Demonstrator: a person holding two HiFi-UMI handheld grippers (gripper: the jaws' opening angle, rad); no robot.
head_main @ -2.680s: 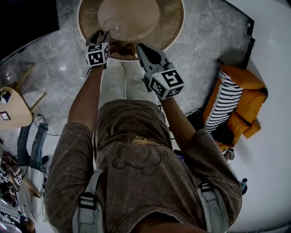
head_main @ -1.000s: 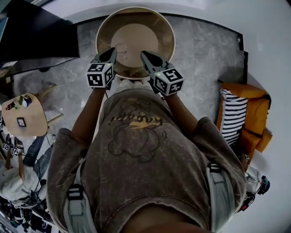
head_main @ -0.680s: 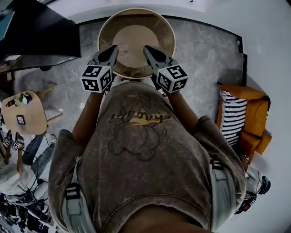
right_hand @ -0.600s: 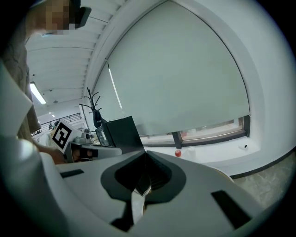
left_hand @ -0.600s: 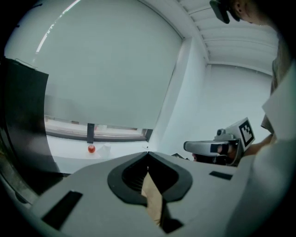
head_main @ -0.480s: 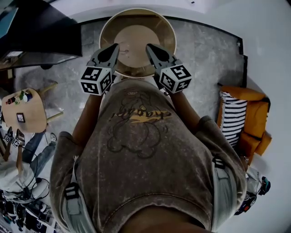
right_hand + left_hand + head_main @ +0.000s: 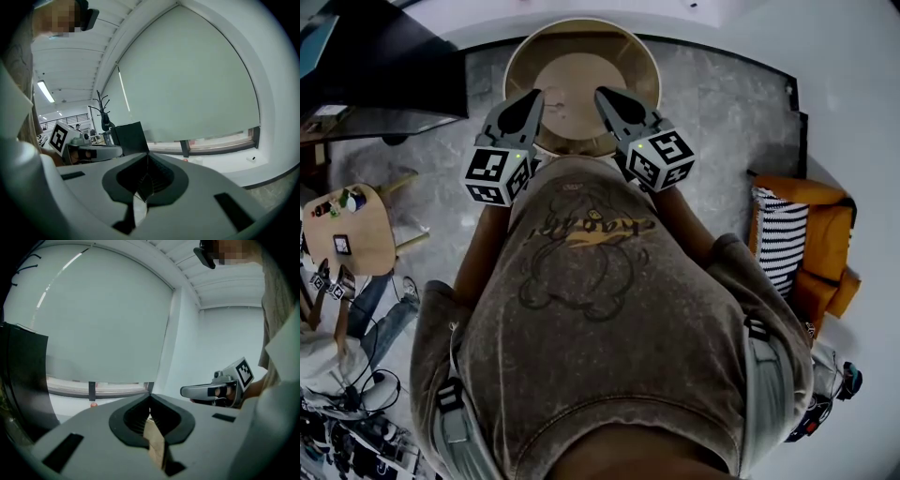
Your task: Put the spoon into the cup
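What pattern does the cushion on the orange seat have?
The cushion has black-and-white stripes; head view shows it best.

Round table (image 7: 592,67) ahead, open floor (image 7: 727,122) beside

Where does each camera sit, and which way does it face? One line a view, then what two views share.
Head view: on the person's head, looking steeply down at the round table; shows shirt, left hand-held gripper, right hand-held gripper.
Left gripper view: rides on the left one, faces a pale blind; shows its shut jaws.
Right gripper view: rides on the right one, same facing; shut jaws.
Shared: each gripper view shows the other hand-held gripper and the blind.
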